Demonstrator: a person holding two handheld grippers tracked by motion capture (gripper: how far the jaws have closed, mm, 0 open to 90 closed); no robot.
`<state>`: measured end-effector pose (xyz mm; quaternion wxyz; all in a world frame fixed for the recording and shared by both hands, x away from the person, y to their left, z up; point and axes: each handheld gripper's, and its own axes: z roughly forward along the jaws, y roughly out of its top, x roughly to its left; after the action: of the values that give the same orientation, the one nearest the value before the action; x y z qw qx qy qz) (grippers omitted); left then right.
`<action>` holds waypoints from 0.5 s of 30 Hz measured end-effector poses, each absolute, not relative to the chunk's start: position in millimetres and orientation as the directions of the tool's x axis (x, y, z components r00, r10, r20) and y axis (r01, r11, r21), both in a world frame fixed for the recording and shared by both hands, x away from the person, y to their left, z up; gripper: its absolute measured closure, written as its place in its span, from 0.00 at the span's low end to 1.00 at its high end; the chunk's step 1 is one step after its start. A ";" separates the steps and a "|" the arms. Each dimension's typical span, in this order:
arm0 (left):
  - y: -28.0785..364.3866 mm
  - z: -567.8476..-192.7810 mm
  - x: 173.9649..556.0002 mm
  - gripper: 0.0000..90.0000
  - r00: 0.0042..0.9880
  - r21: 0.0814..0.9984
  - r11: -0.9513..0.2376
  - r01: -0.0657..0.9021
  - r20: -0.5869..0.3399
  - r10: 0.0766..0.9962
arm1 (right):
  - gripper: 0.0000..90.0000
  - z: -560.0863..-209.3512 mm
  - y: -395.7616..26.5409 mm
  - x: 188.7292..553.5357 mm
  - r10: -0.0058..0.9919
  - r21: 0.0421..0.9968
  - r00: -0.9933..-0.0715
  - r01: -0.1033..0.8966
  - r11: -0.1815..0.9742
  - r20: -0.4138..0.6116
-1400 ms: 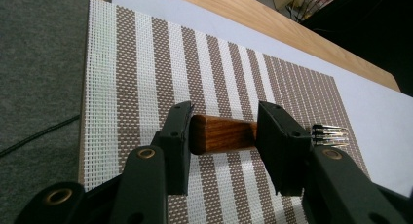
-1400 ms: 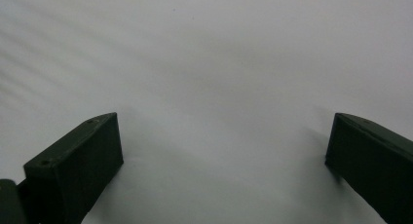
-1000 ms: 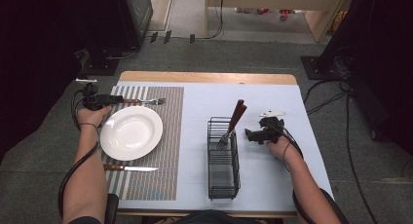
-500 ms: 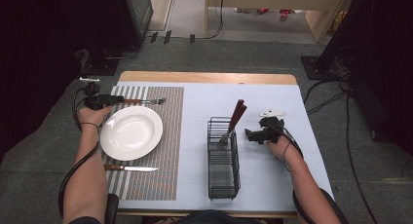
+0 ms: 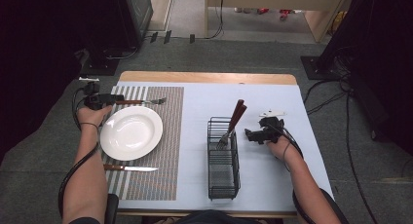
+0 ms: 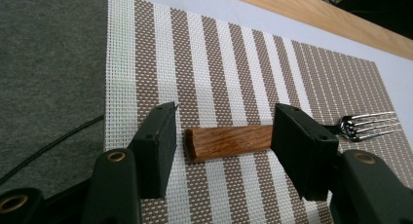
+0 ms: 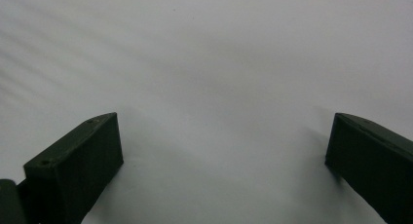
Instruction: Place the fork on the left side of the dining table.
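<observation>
A fork (image 5: 141, 102) with a wooden handle (image 6: 229, 142) lies flat on the striped placemat (image 5: 165, 151), behind the white plate (image 5: 130, 132). My left gripper (image 5: 117, 98) sits at the handle's end. Its jaws have just been opening and now stand apart on either side of the handle, with a gap at the left pad (image 6: 160, 146). The fork's tines (image 6: 372, 124) point away to the right. My right gripper (image 5: 249, 135) rests open on the pale table to the right of the wire basket (image 5: 223, 158), nothing between its fingers (image 7: 78, 170).
The basket holds utensils with wooden handles (image 5: 237, 114) leaning against its far end. A knife (image 5: 129, 168) lies on the placemat in front of the plate. The table's wooden far edge (image 5: 209, 78) runs behind the mat.
</observation>
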<state>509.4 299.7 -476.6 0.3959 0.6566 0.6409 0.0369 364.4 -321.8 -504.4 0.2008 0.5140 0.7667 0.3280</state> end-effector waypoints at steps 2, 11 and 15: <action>300.3 -475.3 509.1 0.45 0.177 0.559 0.133 0.818 -0.466 0.867 | 0.00 -504.4 -321.8 364.4 0.920 0.709 -0.390 0.657 0.256 0.030; 296.5 -449.5 505.0 0.42 0.204 0.609 0.118 0.784 -0.433 0.878 | 0.00 -504.5 -321.8 364.5 0.920 0.710 -0.391 0.657 0.255 0.030; 287.8 -439.2 502.9 0.42 0.230 0.623 0.095 0.776 -0.420 0.878 | 0.00 -504.5 -321.9 364.5 0.920 0.710 -0.391 0.657 0.256 0.030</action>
<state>502.9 287.8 -439.2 0.4079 0.6699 0.6173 0.0620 364.5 -321.9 -504.5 0.2005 0.5142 0.7665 0.3283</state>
